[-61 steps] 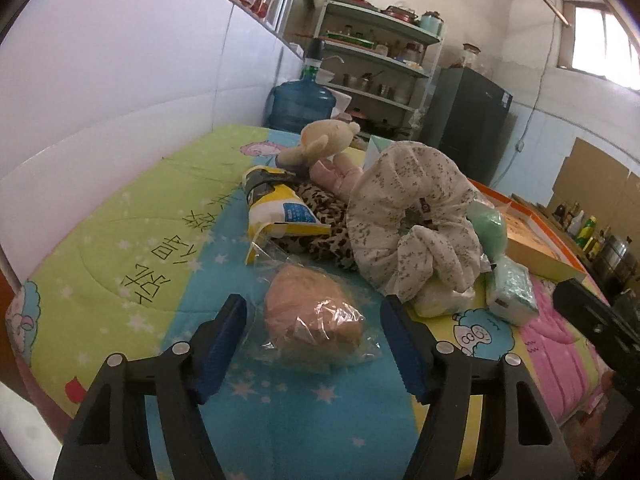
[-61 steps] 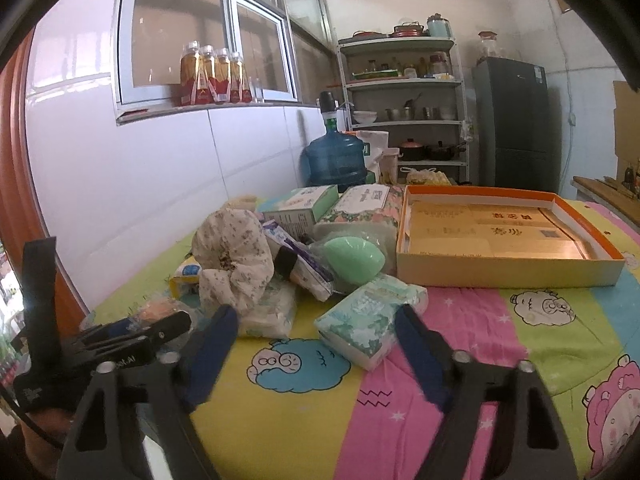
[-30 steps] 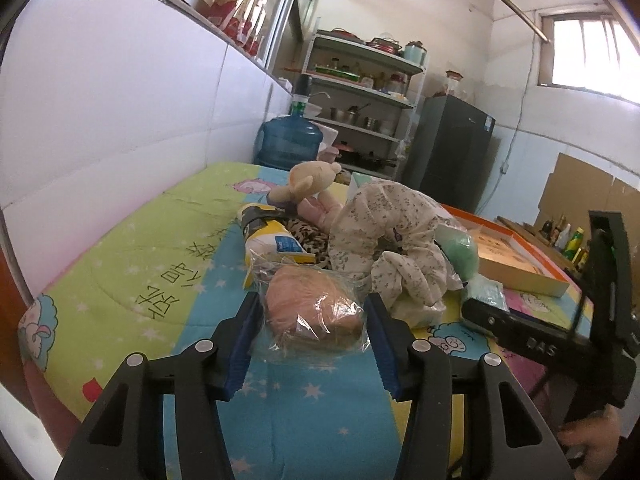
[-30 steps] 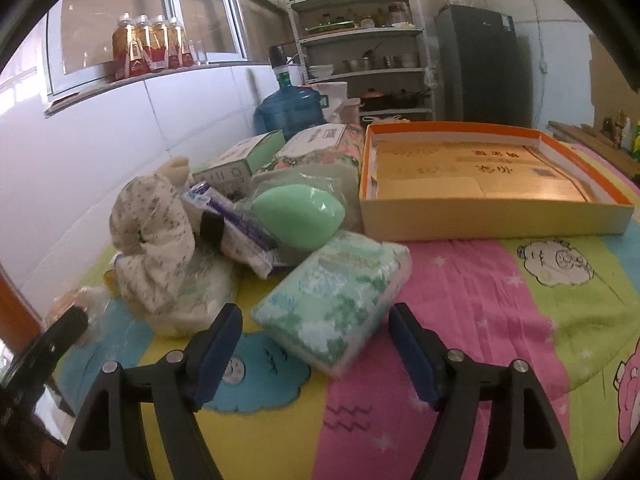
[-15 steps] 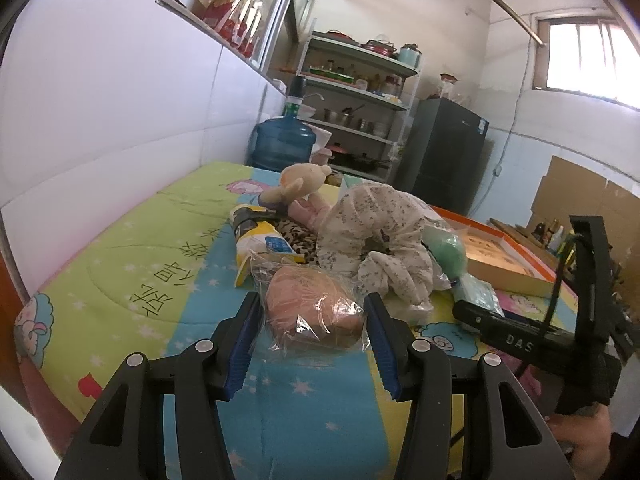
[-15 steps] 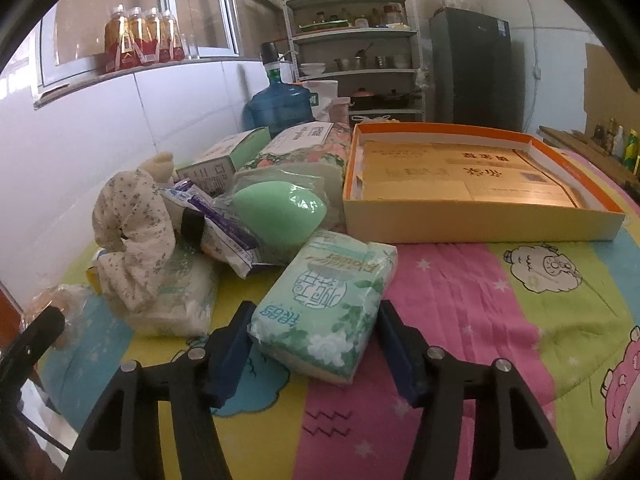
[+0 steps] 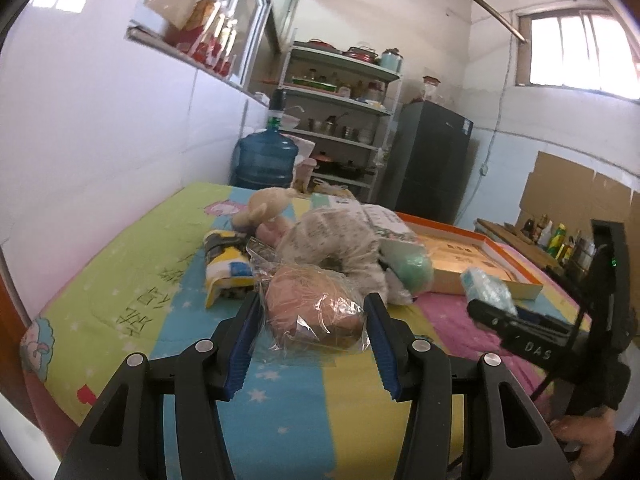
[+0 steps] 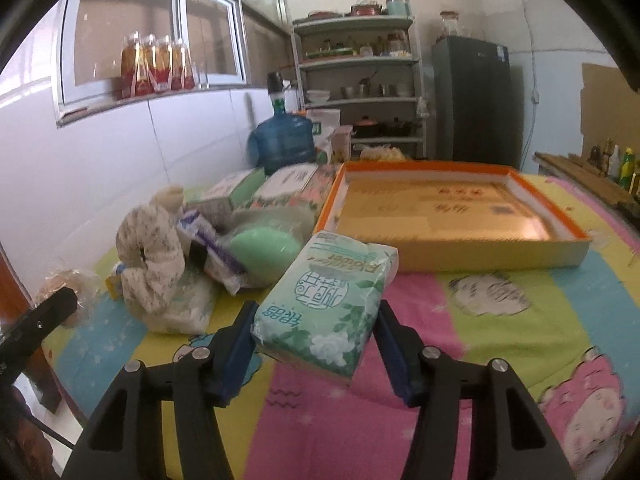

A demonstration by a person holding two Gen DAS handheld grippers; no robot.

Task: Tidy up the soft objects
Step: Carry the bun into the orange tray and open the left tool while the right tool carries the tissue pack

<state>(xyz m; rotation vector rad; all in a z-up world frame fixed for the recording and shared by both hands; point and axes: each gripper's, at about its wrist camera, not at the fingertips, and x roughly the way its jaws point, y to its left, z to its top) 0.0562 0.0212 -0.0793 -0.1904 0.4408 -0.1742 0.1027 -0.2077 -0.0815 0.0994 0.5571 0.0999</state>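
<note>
Both grippers, spread 2 s earlier, have closed. The left gripper (image 7: 312,342) pinches the bagged bun (image 7: 314,312); the right gripper (image 8: 316,350) pinches the tissue pack (image 8: 326,300), lifted toward the orange tray (image 8: 452,254).

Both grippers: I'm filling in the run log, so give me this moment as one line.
left gripper: shut on bagged bun | right gripper: shut on tissue pack, lifted | orange tray: empty, beyond pack
</note>
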